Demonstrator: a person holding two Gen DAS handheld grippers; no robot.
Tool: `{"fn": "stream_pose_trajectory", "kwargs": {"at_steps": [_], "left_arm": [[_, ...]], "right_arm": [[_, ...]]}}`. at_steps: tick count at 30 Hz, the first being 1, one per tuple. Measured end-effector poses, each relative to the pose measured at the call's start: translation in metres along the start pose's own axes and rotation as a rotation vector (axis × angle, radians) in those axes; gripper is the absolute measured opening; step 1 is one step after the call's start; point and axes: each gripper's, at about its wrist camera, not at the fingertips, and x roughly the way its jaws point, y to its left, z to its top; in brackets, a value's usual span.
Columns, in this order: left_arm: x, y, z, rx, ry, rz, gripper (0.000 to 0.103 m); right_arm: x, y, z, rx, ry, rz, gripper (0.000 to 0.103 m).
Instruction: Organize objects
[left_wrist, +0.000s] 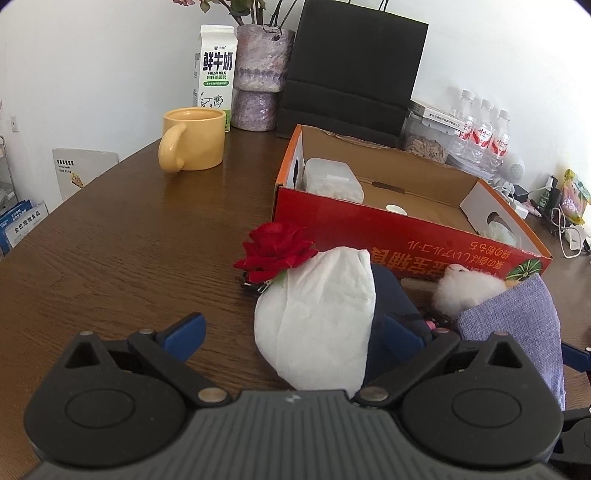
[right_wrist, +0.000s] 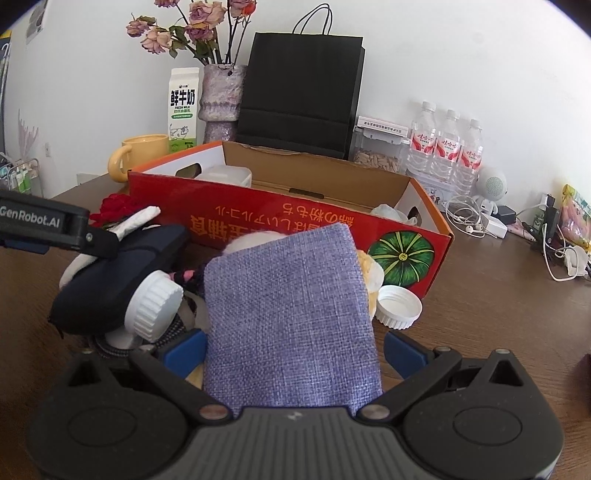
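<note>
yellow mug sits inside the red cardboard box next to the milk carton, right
Not quite. The yellow mug stands on the wooden table, outside the red cardboard box. It is beside the milk carton, as you said. The left wrist view shows this clearly.

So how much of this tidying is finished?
Barely started, it seems. The red cardboard box holds only a clear plastic container and a few small bits. The left gripper is open around a white tissue pack; the right gripper is open around a purple cloth pouch. The rose, dark case and white lid lie outside.
</note>
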Motion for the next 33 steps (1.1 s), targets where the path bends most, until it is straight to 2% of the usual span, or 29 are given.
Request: {"fn": "stream_pose_trajectory", "kwargs": {"at_steps": [10, 15, 19, 21, 23, 25, 30, 33], "left_arm": [[0.016, 0.016, 0.001, -0.114, 0.056, -0.098, 0.103], [0.018, 0.015, 0.001, -0.116, 0.061, -0.112, 0.102], [0.013, 0.012, 0.001, -0.111, 0.052, -0.134, 0.088], [0.009, 0.008, 0.001, -0.099, 0.042, -0.134, 0.078], [0.005, 0.005, 0.001, -0.083, 0.031, -0.12, 0.073], [0.0, 0.002, 0.001, -0.069, 0.021, -0.111, 0.07], [-0.015, -0.001, 0.0, -0.048, -0.013, -0.105, 0.064], [-0.028, -0.005, -0.001, -0.012, -0.041, -0.096, 0.064]], "right_arm": [[0.001, -0.003, -0.001, 0.01, -0.004, 0.005, 0.101], [0.001, -0.003, -0.001, 0.012, -0.004, 0.01, 0.099], [-0.001, -0.002, 0.0, 0.018, -0.005, 0.026, 0.088], [-0.003, -0.002, -0.001, 0.021, -0.006, 0.031, 0.08], [-0.004, -0.001, -0.001, 0.023, -0.007, 0.028, 0.066], [-0.007, -0.002, -0.002, 0.028, -0.011, 0.028, 0.059], [-0.015, -0.005, -0.003, 0.043, -0.024, 0.031, 0.056], [-0.022, -0.005, -0.003, 0.051, -0.04, 0.027, 0.055]]}}
